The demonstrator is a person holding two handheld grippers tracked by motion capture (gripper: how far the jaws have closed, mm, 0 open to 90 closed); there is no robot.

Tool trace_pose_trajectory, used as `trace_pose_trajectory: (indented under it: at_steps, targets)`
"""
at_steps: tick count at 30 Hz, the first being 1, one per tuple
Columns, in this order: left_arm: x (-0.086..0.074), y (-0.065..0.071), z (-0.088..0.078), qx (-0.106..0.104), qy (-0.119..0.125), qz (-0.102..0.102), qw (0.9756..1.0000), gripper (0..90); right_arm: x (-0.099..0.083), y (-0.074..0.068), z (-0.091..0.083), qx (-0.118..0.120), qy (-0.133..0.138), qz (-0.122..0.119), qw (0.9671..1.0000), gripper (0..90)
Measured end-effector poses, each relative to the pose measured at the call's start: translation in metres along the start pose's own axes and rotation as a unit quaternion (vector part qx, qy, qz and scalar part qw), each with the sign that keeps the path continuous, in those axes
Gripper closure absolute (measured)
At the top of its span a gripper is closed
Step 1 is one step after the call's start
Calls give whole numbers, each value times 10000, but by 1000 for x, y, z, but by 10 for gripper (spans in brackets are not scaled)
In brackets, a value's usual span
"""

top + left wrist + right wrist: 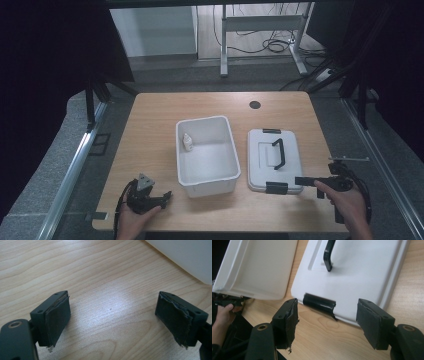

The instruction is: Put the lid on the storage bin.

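Right tool [327, 320] is hanging spread just before the lid's [262, 152] near clip [319, 303]; lid is lying beside the bin [207, 182] on the surface. Best to centre the jaws on the clip. Left tool [112, 317] is resting spread.

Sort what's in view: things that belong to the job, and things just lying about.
In the job:
- white bin
- small white bottle inside it
- lid with black handle
- right tongs, open by the lid's clip

Lying about:
- floor cables
- desk frame
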State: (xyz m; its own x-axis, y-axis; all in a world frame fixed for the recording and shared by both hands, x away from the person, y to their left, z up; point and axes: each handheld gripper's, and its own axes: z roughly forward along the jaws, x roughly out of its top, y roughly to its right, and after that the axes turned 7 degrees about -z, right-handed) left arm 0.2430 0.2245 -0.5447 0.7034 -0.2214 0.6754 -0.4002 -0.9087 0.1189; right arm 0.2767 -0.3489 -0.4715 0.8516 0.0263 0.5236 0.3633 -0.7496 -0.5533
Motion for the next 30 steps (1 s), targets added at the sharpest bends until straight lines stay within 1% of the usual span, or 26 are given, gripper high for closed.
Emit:
trace_pose_trajectory:
  at_steps: [4, 5, 10, 12, 13, 15, 19, 20, 24, 25, 28, 30]
  targets:
    - [0, 0, 0, -13, 0, 15, 10000, 128, 10, -5, 1, -63, -62, 33, 10000, 367]
    - [0, 0, 0, -12, 1, 14, 10000, 128, 10, -5, 1, -63, -62, 33, 10000, 367]
    - [-1, -1, -1, -41, 3, 34, 10000, 130, 30, -20, 4, -24, -206, -137, 9997, 380]
    - [-1, -1, -1, -43, -1, 39, 10000, 130, 36, -25, 6, -25, -295, -183, 9994, 383]
    - [-1, -2, -1, -43, 0, 40, 10000, 130, 36, -25, 6, -25, -295, -183, 9994, 383]
    - [-1, -2, -1, -42, 2, 39, 10000, 130, 45, -30, 8, -51, -399, -222, 9989, 387]
    - [-1, -2, -1, -41, 3, 39, 10000, 130, 56, -35, 11, -108, -496, -233, 9984, 393]
    - [-1, -2, -1, -41, 5, 36, 10000, 130, 56, -35, 11, -108, -496, -233, 9984, 393]
    - [-2, -2, -2, -44, -5, 53, 10000, 130, 67, -40, 16, -186, -634, -285, 9974, 393]
    - [-2, -2, -2, -46, 1, 45, 10000, 130, 72, -42, 17, -210, -703, -284, 9969, 393]
    - [-2, -2, -2, -43, 4, 41, 10000, 130, 79, -43, 21, -246, -808, -223, 9962, 393]
    - [-2, -2, -2, -42, 3, 42, 10000, 130, 83, -41, 24, -266, -883, -177, 9956, 398]
